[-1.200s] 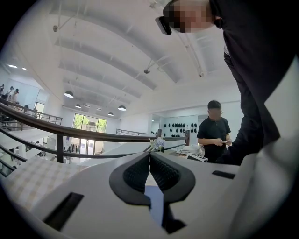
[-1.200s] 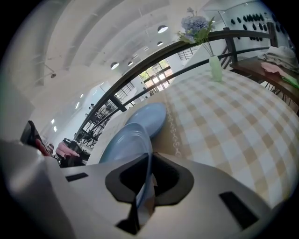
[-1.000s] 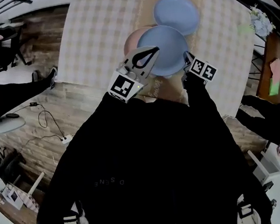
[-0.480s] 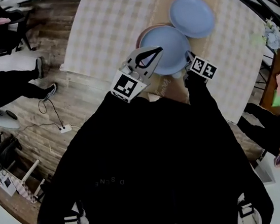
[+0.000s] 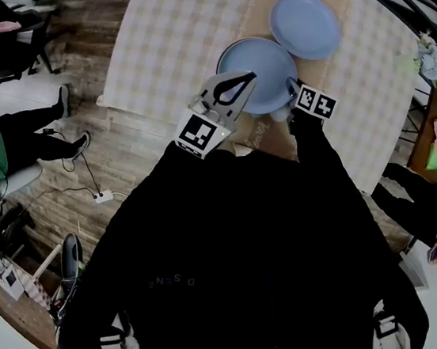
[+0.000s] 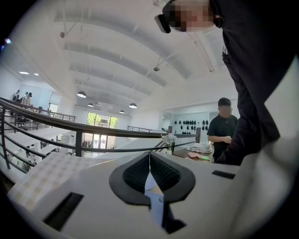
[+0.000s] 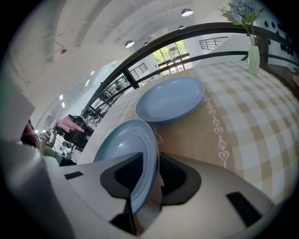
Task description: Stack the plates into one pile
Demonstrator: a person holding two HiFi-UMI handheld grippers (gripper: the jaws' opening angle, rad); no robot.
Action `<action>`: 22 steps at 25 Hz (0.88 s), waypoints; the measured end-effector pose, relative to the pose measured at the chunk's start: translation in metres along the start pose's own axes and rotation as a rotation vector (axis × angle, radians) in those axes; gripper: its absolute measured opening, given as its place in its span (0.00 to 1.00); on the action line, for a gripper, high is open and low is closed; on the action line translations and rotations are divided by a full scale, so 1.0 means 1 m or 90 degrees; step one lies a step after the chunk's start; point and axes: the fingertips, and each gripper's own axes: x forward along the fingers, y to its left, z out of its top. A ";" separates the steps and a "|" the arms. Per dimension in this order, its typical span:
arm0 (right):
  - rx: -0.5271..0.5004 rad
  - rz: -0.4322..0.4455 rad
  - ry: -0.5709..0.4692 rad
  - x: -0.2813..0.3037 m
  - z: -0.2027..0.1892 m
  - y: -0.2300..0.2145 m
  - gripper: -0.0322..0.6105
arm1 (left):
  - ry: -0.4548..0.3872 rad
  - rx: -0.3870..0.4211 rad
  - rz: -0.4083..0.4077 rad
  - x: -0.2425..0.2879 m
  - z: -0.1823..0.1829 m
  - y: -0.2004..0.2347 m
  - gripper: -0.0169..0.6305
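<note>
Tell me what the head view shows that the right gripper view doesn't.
Head view only: the left hand-held gripper, shut, the person's dark top and the wood floor. Right gripper view only: the near plate with its rim between the jaws of the right hand-held gripper, which are opening. Both: the near plate and the far plate, blue, on the checked cloth.

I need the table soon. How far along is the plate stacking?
Done: nothing for certain; I cannot tell whether a plate lies under the near plate. In hand: its rim stands between the opening jaws of the right gripper; the left gripper is shut, empty. Left: the far plate lies alone on the table, unstacked.
</note>
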 end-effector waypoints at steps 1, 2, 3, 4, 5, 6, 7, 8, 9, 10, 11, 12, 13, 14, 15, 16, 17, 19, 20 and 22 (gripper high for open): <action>0.000 0.003 -0.003 -0.003 0.000 -0.004 0.25 | 0.000 0.007 -0.003 0.003 0.000 -0.005 0.06; 0.000 0.003 -0.007 -0.006 0.001 -0.008 0.26 | 0.000 0.013 -0.007 0.007 0.000 -0.009 0.06; -0.001 0.004 -0.012 -0.009 0.003 -0.011 0.27 | 0.001 0.015 -0.011 0.011 0.000 -0.012 0.06; -0.001 0.004 -0.017 -0.013 0.004 -0.014 0.27 | 0.002 0.015 -0.015 0.014 0.000 -0.016 0.06; -0.001 0.003 -0.022 -0.017 0.004 -0.016 0.27 | 0.003 0.015 -0.020 0.014 0.000 -0.019 0.06; 0.000 0.002 -0.028 -0.022 0.003 -0.017 0.27 | 0.002 0.016 -0.025 0.013 0.000 -0.024 0.06; 0.002 0.002 -0.034 -0.028 0.001 -0.017 0.27 | 0.000 0.017 -0.031 0.012 0.001 -0.028 0.06; 0.004 0.002 -0.041 -0.034 -0.001 -0.018 0.27 | -0.002 0.018 -0.037 0.012 0.001 -0.033 0.06; 0.006 0.002 -0.048 -0.040 -0.002 -0.019 0.27 | -0.004 0.021 -0.044 0.013 0.002 -0.037 0.06; 0.009 0.001 -0.056 -0.045 -0.002 -0.021 0.27 | -0.006 0.024 -0.052 0.016 0.003 -0.040 0.06; 0.012 0.001 -0.064 -0.051 -0.002 -0.023 0.26 | -0.007 0.026 -0.060 0.019 0.003 -0.044 0.06; 0.014 0.000 -0.070 -0.056 -0.003 -0.026 0.26 | -0.006 0.027 -0.068 0.023 0.004 -0.048 0.06; 0.013 -0.001 -0.074 -0.062 -0.006 -0.028 0.26 | -0.003 0.026 -0.075 0.028 0.003 -0.052 0.06; 0.009 -0.002 -0.076 -0.066 -0.008 -0.029 0.26 | 0.000 0.024 -0.081 0.032 0.003 -0.055 0.06; 0.004 -0.003 -0.075 -0.071 -0.012 -0.030 0.26 | 0.003 0.023 -0.086 0.036 0.003 -0.058 0.06; 0.002 -0.006 -0.075 -0.075 -0.016 -0.031 0.26 | 0.004 0.022 -0.091 0.040 0.003 -0.061 0.06; 0.004 -0.008 -0.075 -0.079 -0.021 -0.033 0.26 | 0.003 0.024 -0.099 0.043 0.003 -0.065 0.06; 0.014 -0.015 -0.076 -0.087 -0.032 -0.038 0.26 | 0.004 0.029 -0.116 0.051 0.001 -0.072 0.06; 0.017 -0.018 -0.077 -0.090 -0.037 -0.042 0.26 | 0.006 0.030 -0.124 0.055 -0.001 -0.076 0.06; 0.022 -0.024 -0.081 -0.096 -0.042 -0.049 0.26 | 0.014 0.028 -0.136 0.063 -0.006 -0.082 0.06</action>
